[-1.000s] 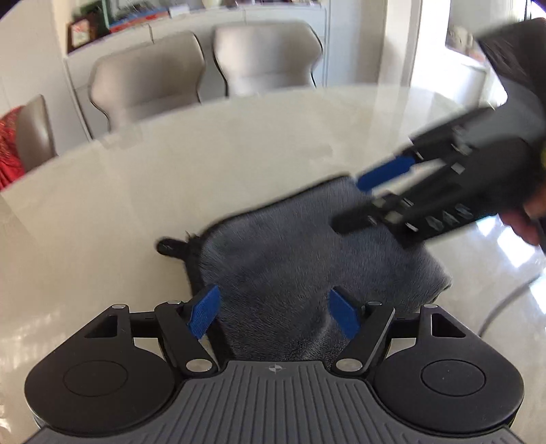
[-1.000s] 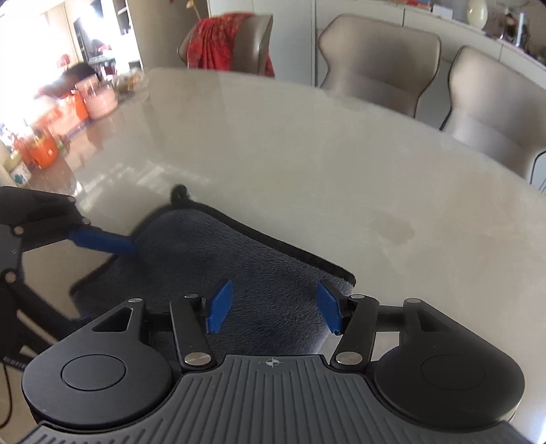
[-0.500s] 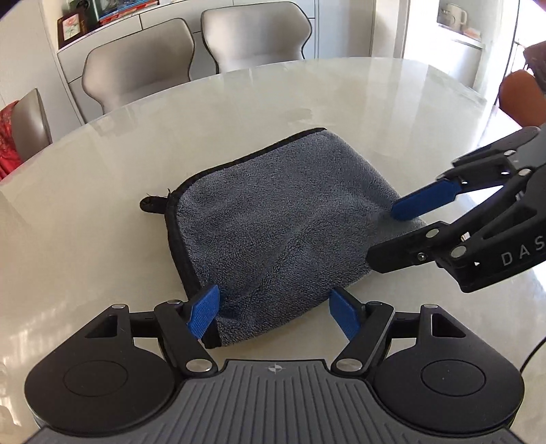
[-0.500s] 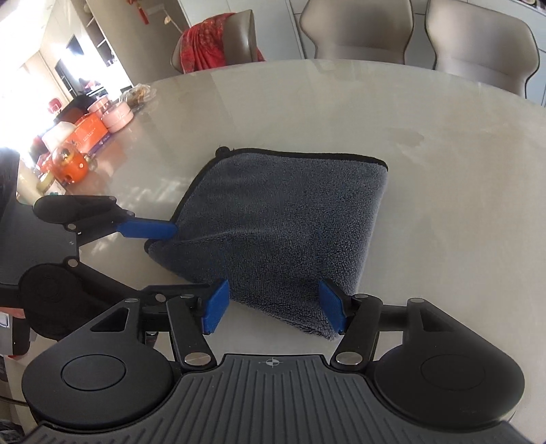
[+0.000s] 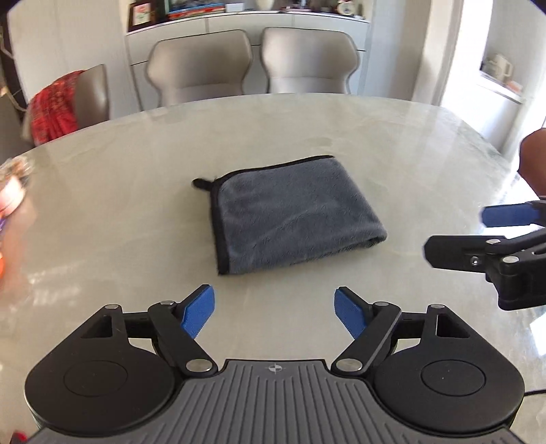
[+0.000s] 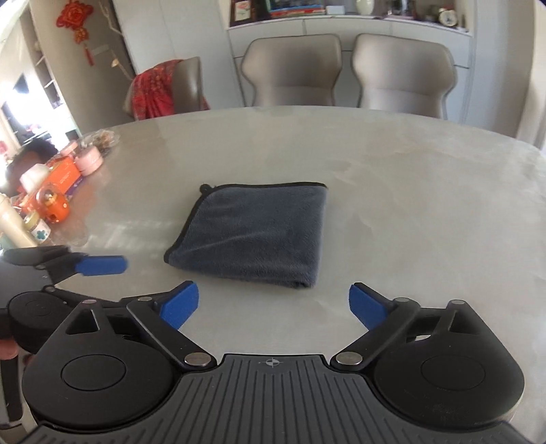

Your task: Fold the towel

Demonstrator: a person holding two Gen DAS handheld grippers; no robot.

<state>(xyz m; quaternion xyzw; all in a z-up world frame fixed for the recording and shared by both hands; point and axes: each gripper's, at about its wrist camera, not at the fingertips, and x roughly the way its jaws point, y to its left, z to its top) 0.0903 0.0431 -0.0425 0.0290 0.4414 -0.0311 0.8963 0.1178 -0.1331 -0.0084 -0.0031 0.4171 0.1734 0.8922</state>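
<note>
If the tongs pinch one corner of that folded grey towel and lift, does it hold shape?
Probably not: the folded grey plush towel looks soft, so its layers would likely droop open. Likely light. Pushed, it may slide on the glossy marble table.

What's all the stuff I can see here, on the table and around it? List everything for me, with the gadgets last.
towel: one, grey with black edging, folded, lying in the middle of the table.
table: one, pale glossy stone look, rounded edge.
chairs: two beige ones side by side at the far edge, a third to their left.
red cloth: one, patterned, draped over the third chair.
jars and boxes: several, orange and pink, at the table's left end; too blurred to name.
red hanging ornament: one, on the wall at the far left.
left gripper: black with blue pads, open, short of the towel.
right gripper: black with blue pads, open, short of the towel.
</note>
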